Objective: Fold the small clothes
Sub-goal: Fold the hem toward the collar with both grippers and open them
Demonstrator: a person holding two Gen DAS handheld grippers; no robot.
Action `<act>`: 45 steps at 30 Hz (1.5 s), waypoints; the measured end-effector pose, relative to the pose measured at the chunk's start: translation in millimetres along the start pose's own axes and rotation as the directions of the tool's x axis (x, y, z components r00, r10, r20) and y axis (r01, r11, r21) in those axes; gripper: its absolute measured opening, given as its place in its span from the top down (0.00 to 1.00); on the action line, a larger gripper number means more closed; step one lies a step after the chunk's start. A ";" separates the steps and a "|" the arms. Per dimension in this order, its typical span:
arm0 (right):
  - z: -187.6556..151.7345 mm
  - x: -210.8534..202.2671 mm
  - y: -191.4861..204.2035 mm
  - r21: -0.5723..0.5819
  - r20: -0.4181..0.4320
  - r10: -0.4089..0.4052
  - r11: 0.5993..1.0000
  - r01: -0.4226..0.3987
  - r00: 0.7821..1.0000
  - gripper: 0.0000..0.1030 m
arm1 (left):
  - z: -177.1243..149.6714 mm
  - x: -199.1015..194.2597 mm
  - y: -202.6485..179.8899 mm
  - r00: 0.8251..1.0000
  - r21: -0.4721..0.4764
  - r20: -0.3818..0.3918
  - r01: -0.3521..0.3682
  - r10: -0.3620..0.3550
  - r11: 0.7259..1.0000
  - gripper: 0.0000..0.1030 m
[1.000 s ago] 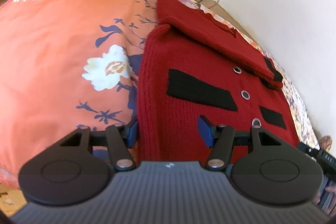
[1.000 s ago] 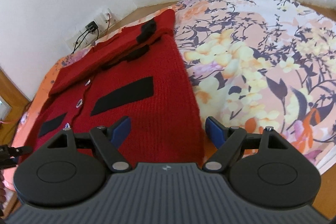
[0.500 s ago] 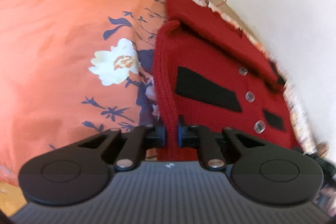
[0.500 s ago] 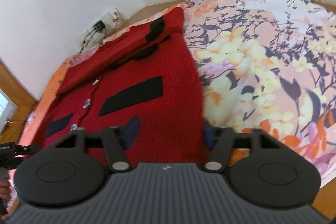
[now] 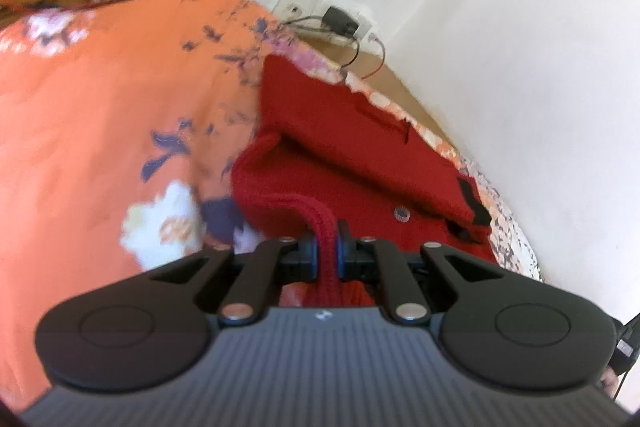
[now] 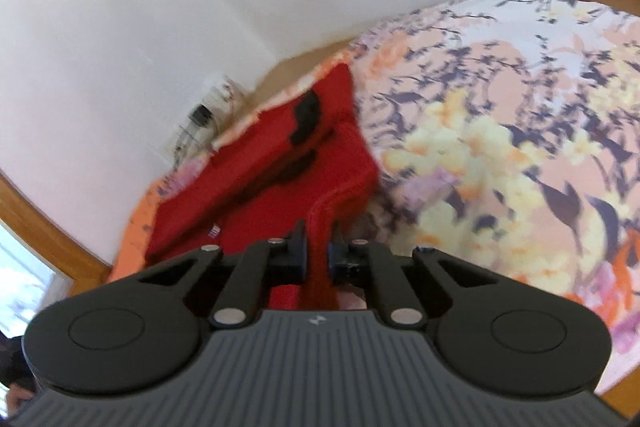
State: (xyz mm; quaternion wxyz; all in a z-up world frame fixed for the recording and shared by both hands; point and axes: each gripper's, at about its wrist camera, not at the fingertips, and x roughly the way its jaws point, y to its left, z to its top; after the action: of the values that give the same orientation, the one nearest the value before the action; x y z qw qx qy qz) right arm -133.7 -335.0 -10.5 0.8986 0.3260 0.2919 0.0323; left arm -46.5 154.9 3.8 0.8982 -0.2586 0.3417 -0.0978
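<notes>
Left wrist view: my left tool is pinching the near hem of the red cardigan, its jaws pressed onto a ridge of ribbed knit that rises between the blue pads. The fabric behind the pinch is bunched and lifted off the bed. Further back the cardigan lies on the orange flowered bedcover, a folded sleeve across its top and one button showing just beyond the tool. It lies along the bed's far edge, next to the white wall. A wall socket with a black charger and trailing wires sits past the bed's corner.

In the right wrist view, my right tool has just finished closing and now clamps the other corner of the same hem, red knit squeezed between its fingers. From here the cardigan runs away to the upper left, black trim patches visible on the folded sleeve. To the right the bedcover turns pale with yellow and dark flowers. Both views are somewhat blurred.
</notes>
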 end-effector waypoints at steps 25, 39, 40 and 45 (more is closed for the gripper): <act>91.3 94.7 47.0 -0.004 0.130 -0.047 0.999 0.048 0.990 0.92 | 95.5 105.8 8.9 0.998 -0.021 0.045 -0.034 0.035 0.999 0.90; 96.5 187.2 31.2 0.012 0.087 -0.225 0.974 0.225 0.971 0.91 | 104.9 151.8 32.0 0.996 -0.022 -0.050 -0.081 0.080 0.996 0.87; 95.4 188.4 33.3 0.006 0.093 -0.234 0.972 0.234 0.968 0.90 | 105.9 151.2 30.2 0.996 -0.012 -0.053 -0.076 0.075 0.997 0.86; 93.7 189.8 42.6 -0.021 0.097 -0.260 0.965 0.263 0.961 0.82 | 113.0 145.1 18.2 0.998 0.021 -0.054 -0.029 0.030 0.999 0.61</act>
State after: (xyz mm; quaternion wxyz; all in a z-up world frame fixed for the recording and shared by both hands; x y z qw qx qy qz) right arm 80.1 -307.6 -22.5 0.9130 0.2706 0.2897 -0.0969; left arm 137.0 164.1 -16.2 0.8926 -0.2416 0.3685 -0.0950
